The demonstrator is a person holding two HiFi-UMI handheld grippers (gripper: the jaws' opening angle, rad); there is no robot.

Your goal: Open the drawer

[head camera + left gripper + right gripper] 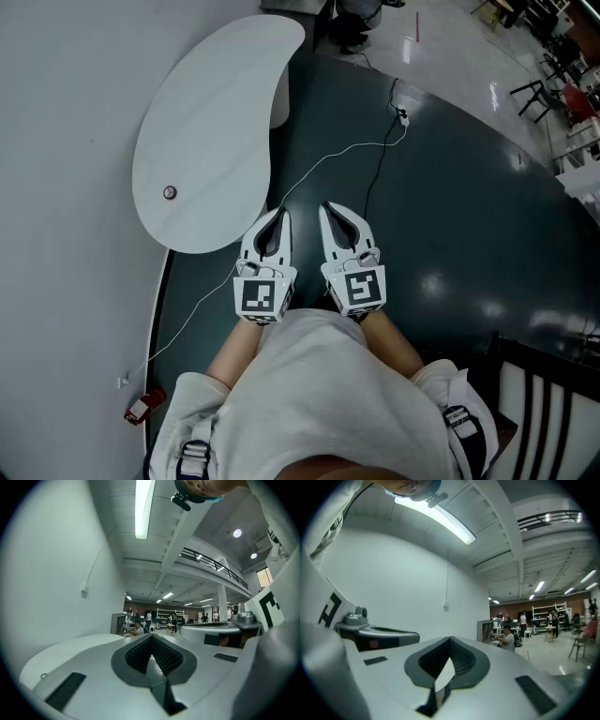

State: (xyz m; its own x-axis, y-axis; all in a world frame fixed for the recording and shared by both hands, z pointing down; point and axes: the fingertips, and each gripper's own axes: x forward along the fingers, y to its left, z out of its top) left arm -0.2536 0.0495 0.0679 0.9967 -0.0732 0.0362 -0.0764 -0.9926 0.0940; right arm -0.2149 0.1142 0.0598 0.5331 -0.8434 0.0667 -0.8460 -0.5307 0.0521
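Note:
No drawer shows in any view. In the head view my left gripper (280,217) and right gripper (328,208) are held side by side in front of the person's body, level, above the dark floor. Both are shut, tips together, with nothing between them. The left gripper (152,637) shows its ribbed pads meeting at the tip in its own view, with the right gripper's body at that view's right. My right gripper (450,640) is likewise shut and empty in its own view. Both point across an open hall along a white wall.
A white curved tabletop (206,131) with a small round knob (170,193) lies just left of the left gripper. A white cable (319,169) runs over the dark floor (450,206). A small red object (143,407) lies low left, a dark chair (544,394) low right. A grey cabinet (485,630) stands far off by the wall.

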